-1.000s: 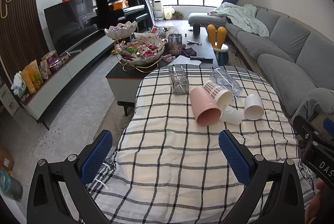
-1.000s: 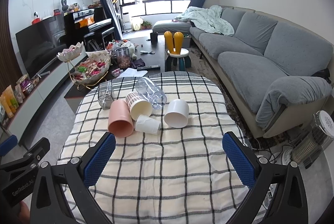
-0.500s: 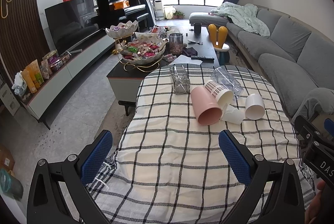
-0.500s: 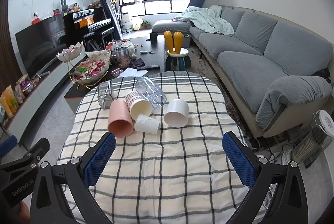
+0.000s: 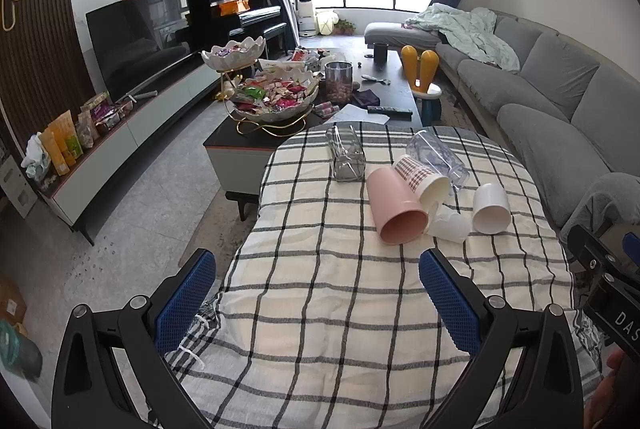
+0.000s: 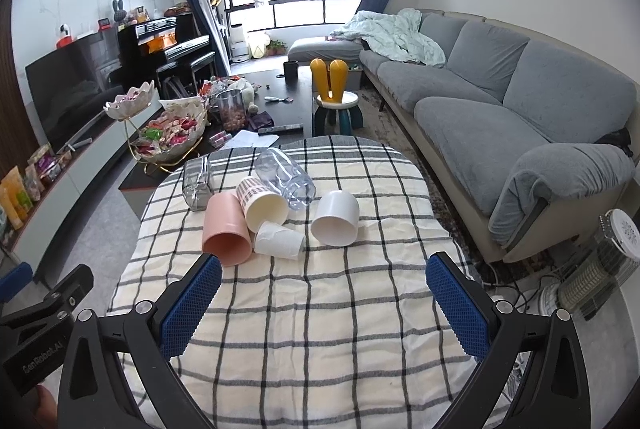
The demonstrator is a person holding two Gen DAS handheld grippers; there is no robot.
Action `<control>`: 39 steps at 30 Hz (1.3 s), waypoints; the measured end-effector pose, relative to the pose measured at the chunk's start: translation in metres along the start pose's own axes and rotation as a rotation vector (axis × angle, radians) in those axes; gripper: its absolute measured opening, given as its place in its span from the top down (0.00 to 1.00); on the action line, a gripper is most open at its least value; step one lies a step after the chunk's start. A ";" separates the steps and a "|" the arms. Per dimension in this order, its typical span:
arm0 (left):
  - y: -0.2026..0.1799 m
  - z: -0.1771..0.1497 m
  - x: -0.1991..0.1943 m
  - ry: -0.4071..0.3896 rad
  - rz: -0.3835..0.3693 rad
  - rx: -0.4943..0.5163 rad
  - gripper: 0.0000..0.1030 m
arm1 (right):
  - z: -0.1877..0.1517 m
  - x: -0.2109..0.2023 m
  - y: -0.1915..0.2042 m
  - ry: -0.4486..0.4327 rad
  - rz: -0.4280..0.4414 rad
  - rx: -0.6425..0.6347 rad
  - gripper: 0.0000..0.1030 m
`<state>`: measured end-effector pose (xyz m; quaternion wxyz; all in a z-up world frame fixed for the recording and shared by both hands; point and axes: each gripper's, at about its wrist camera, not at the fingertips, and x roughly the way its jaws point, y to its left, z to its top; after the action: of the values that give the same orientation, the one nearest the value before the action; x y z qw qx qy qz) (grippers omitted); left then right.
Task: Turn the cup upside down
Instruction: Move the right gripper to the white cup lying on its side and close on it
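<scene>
Several cups lie on their sides on a checked tablecloth (image 6: 312, 313): a pink cup (image 6: 225, 232) (image 5: 394, 210), a plaid paper cup (image 6: 262, 204) (image 5: 421, 177), a small white paper cup (image 6: 279, 240) (image 5: 451, 225), a white cup (image 6: 336, 217) (image 5: 490, 208), a clear plastic cup (image 6: 285, 178) (image 5: 437, 158) and a clear glass (image 6: 197, 183) (image 5: 347, 158). My left gripper (image 5: 318, 299) is open and empty, short of the pink cup. My right gripper (image 6: 323, 303) is open and empty, just short of the cups.
A dark coffee table (image 6: 296, 97) with snack bowls (image 6: 170, 139) and a jar stands beyond the table. A grey sofa (image 6: 500, 109) runs along the right. A TV unit (image 5: 136, 41) stands at the left, a heater (image 6: 600, 269) on the floor at the right.
Both grippers have eased slightly toward the cups. The cups have not moved and the jaws stay open.
</scene>
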<state>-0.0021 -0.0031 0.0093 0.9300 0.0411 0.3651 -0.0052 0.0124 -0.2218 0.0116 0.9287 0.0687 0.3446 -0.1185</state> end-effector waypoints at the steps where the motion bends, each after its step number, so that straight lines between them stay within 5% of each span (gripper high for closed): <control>1: -0.001 0.001 0.001 -0.001 0.002 -0.001 0.00 | 0.001 0.001 0.000 0.002 -0.001 0.001 0.00; 19: -0.010 0.037 0.075 -0.006 0.018 -0.024 0.00 | 0.036 0.092 0.000 0.061 -0.059 0.050 0.00; 39: -0.037 0.071 0.192 0.083 0.008 -0.022 0.00 | 0.051 0.258 -0.016 0.372 -0.119 0.104 0.07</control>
<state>0.1849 -0.0414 -0.0722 0.9145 0.0326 0.4033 0.0043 0.2291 -0.2922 -0.1203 0.8355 0.1170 0.5072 -0.1761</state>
